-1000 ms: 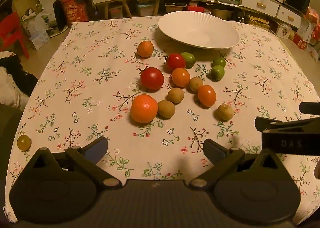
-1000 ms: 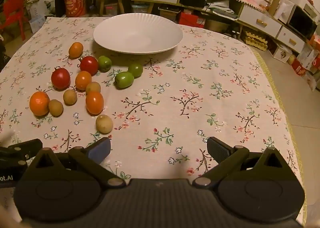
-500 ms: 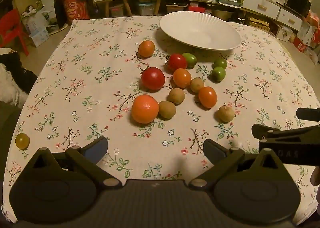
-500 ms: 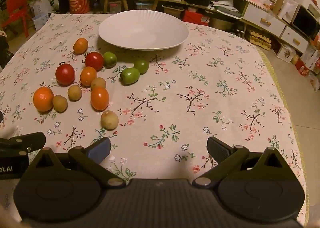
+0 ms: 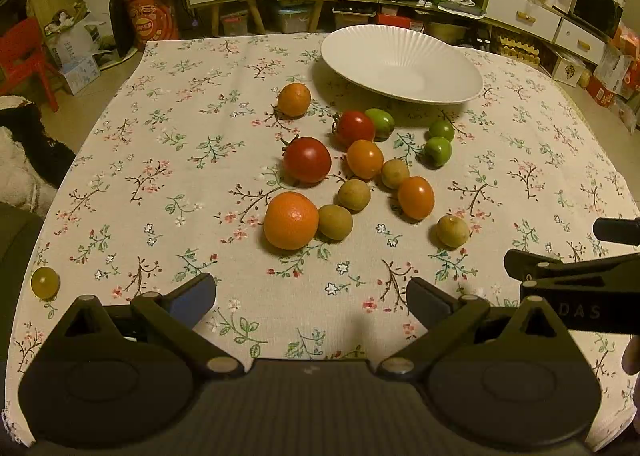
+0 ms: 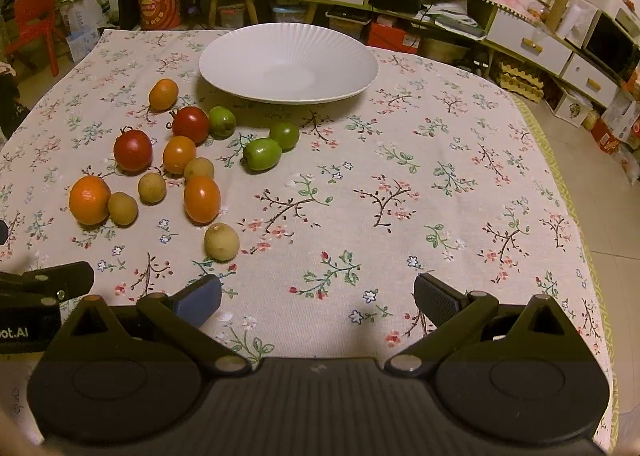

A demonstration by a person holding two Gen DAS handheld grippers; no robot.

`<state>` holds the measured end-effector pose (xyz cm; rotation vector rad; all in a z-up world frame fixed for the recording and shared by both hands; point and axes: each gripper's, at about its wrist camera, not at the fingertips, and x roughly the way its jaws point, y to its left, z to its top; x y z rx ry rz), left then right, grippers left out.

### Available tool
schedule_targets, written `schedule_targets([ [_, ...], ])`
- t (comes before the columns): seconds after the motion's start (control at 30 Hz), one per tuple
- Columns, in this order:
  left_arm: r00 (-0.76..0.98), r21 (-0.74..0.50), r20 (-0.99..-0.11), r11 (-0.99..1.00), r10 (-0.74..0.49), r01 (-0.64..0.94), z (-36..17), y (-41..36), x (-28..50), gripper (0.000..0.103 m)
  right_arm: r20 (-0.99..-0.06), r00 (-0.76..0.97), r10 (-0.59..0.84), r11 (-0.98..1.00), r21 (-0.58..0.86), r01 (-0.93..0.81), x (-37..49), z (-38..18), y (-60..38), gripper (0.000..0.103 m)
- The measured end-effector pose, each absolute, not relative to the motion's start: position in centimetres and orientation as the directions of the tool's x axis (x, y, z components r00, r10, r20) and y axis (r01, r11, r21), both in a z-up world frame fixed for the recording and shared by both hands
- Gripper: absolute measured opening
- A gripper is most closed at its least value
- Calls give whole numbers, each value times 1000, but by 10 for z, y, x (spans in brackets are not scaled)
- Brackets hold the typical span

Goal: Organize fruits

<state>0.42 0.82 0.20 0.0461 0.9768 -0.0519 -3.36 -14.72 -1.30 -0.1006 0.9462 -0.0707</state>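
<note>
Far left at 8 o'clock in the left wrist view, near the cloth's edge: one small yellow-green fruit [image 5: 45,282], well apart from the rest. Left tool [image 5: 311,302] low over the near edge of the table [image 5: 160,143], fingers spread wide, nothing between them. Ahead at 12 o'clock, the main cluster: large orange [image 5: 291,220] nearest, touching a brown round fruit [image 5: 335,221] on its right; red tomato [image 5: 307,159] just beyond; small orange fruit [image 5: 294,99] farther back, apart from the others. Toward 1 o'clock, a lone brown fruit [image 5: 452,231], possibly a longan, though too small to be sure. Two green fruits [image 6: 272,145] side by side, near the white plate [image 6: 288,63], which sits empty at the far side at 12 o'clock. Right tool [image 6: 318,300] beside the left one, likewise spread and holding nothing.
</note>
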Motion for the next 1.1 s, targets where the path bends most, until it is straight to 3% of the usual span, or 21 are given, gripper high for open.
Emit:
schedule_targets([
  [1.1, 557, 9, -830, 998, -28, 63, 2, 8, 4, 99, -803, 587, -97, 994, -112, 11, -34, -12, -146, 103],
])
